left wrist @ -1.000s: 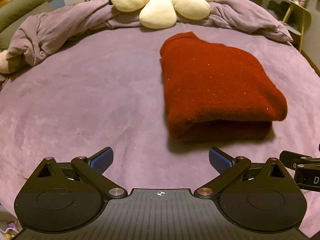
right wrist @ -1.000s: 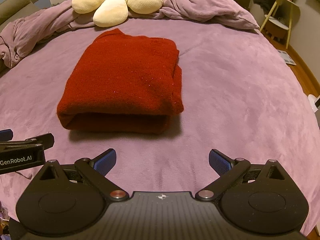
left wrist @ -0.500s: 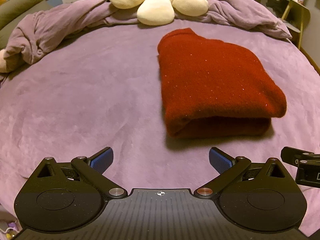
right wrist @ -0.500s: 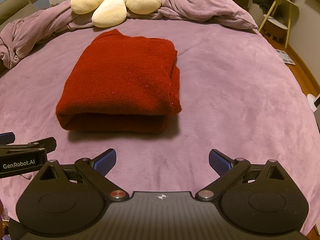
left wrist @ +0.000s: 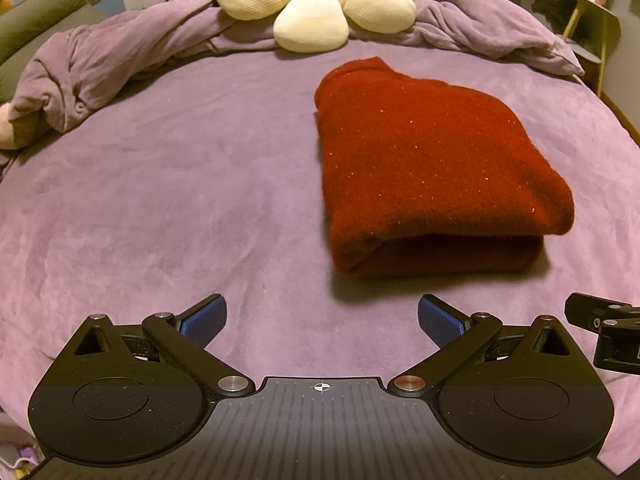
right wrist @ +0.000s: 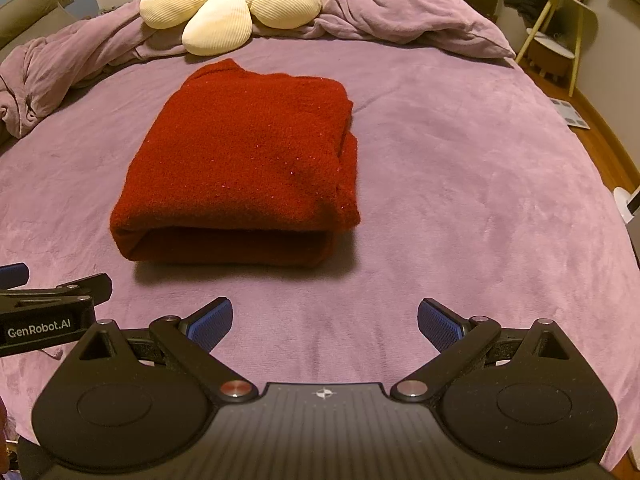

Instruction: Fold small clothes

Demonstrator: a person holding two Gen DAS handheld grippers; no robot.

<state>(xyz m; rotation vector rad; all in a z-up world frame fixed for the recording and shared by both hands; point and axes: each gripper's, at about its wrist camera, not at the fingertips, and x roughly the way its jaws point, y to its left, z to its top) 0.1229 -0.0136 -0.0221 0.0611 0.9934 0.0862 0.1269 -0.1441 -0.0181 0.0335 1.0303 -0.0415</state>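
Over the last second my left claw [left wrist: 322, 316] and right claw [right wrist: 325, 318], both spread wide and empty, have barely drifted, and the folded dark-red fuzzy knit sweater [right wrist: 244, 160] lies untouched ahead on the purple velvety bed [right wrist: 460, 184], so folding looks done.

1. The folded sweater [left wrist: 432, 160] was a deep brick red, flecked all over with tiny glinting specks.
2. The bedspread [left wrist: 180, 200] under it was a plain, soft lilac, its plush nap mottled lighter and darker.
3. The rumpled duvet [right wrist: 400, 12] at the far end was the same lilac, a shade greyer in its creases.
4. The flower cushion [right wrist: 236, 4] had ribbed cream-yellow petals around a pale pink centre.
5. The left gripper [left wrist: 322, 316] was matte black with blue, finely dotted pads [left wrist: 204, 318].
6. The right gripper [right wrist: 325, 320] matched: black body, blue textured pads [right wrist: 438, 324].
7. The side table [right wrist: 568, 20] had pale yellow legs.
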